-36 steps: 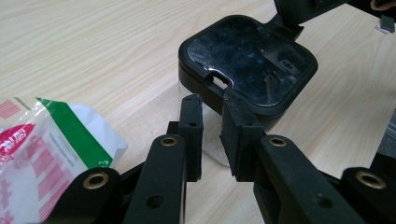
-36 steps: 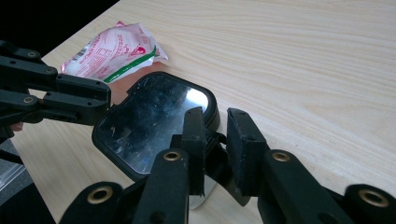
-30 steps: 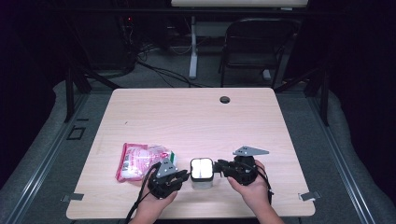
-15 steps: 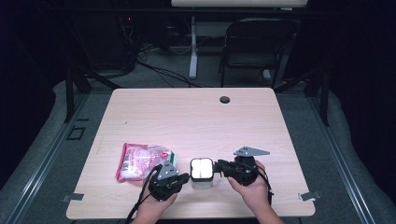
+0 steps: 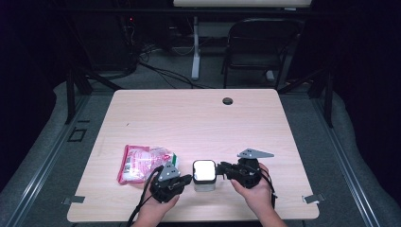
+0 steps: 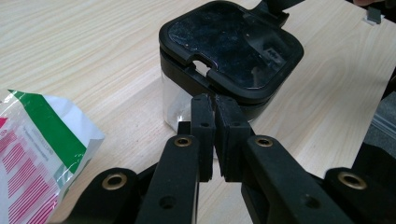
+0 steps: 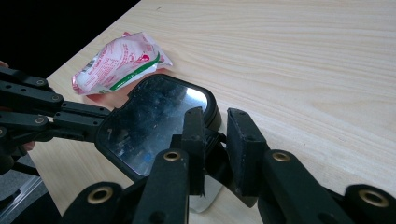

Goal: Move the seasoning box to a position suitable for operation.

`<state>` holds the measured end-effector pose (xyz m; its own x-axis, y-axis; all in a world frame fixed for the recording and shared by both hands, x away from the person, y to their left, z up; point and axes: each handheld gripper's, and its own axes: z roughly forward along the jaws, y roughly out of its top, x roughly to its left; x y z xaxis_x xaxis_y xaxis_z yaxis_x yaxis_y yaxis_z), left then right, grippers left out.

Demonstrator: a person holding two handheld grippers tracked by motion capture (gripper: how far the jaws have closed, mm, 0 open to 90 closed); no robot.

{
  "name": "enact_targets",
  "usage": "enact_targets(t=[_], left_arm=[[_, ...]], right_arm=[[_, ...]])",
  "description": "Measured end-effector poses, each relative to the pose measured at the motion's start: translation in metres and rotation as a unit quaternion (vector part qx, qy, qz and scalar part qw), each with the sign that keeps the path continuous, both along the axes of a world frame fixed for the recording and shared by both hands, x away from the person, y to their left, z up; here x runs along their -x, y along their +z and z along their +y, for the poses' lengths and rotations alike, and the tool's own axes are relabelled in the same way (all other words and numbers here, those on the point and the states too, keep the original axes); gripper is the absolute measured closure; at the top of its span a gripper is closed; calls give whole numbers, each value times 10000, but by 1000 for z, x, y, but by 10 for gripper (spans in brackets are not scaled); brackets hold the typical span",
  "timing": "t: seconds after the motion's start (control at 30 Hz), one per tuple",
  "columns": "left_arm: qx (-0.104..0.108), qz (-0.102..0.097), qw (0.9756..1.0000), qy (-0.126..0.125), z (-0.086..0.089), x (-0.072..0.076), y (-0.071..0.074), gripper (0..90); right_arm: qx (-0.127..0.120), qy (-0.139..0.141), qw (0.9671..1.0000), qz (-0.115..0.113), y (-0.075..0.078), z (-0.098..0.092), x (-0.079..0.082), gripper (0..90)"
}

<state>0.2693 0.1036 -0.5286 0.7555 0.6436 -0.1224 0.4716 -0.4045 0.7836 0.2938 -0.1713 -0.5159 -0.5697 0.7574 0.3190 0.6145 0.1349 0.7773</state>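
Observation:
A small clear container with a black square lid (image 5: pixel 204 173) stands near the table's front edge. In the left gripper view the lid (image 6: pixel 231 44) is close ahead. My left gripper (image 6: pixel 215 105) has just been closing. Its pads now stand almost together under the lid's near rim, and I see nothing between them. In the high view this left gripper (image 5: pixel 190 178) touches the container's left side. My right gripper (image 7: pixel 215 123) is shut on a black tab at the lid's (image 7: pixel 149 123) edge, and in the high view the right gripper (image 5: pixel 220 169) is at the container's right.
A red, white and green snack bag (image 5: pixel 142 163) lies just left of the left gripper, also close by as the bag (image 6: pixel 37 154) in the left gripper view. A cable hole (image 5: pixel 228 100) sits at the table's far edge. A chair (image 5: pixel 257 42) stands beyond.

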Motion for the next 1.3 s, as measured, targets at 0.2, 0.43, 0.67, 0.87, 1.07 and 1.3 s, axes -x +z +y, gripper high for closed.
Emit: enact_targets(t=[0.2, 0.43, 0.67, 0.87, 1.07, 1.3], left_arm=[[68, -37, 10000, -26, 0, 0, 3, 865], [73, -38, 9999, -91, -2, 0, 4, 877], [122, -91, 9998, -142, -4, 0, 8, 879], [118, -138, 9997, -162, -5, 0, 11, 880], [177, -182, 9995, -175, -6, 0, 16, 882], [188, -252, 9993, -200, -10, 0, 23, 882]], right_arm=[[-37, -17, 10000, -3, 0, 0, 0, 777], [-92, -8, 10000, -2, -1, -2, 0, 779], [-91, 4, 10000, -14, -1, -3, 0, 780], [33, 4, 10000, -89, -1, -3, 1, 744], [147, 69, 9998, -72, 4, 0, 5, 685], [268, 224, 9987, -366, 3, -3, 27, 548]])
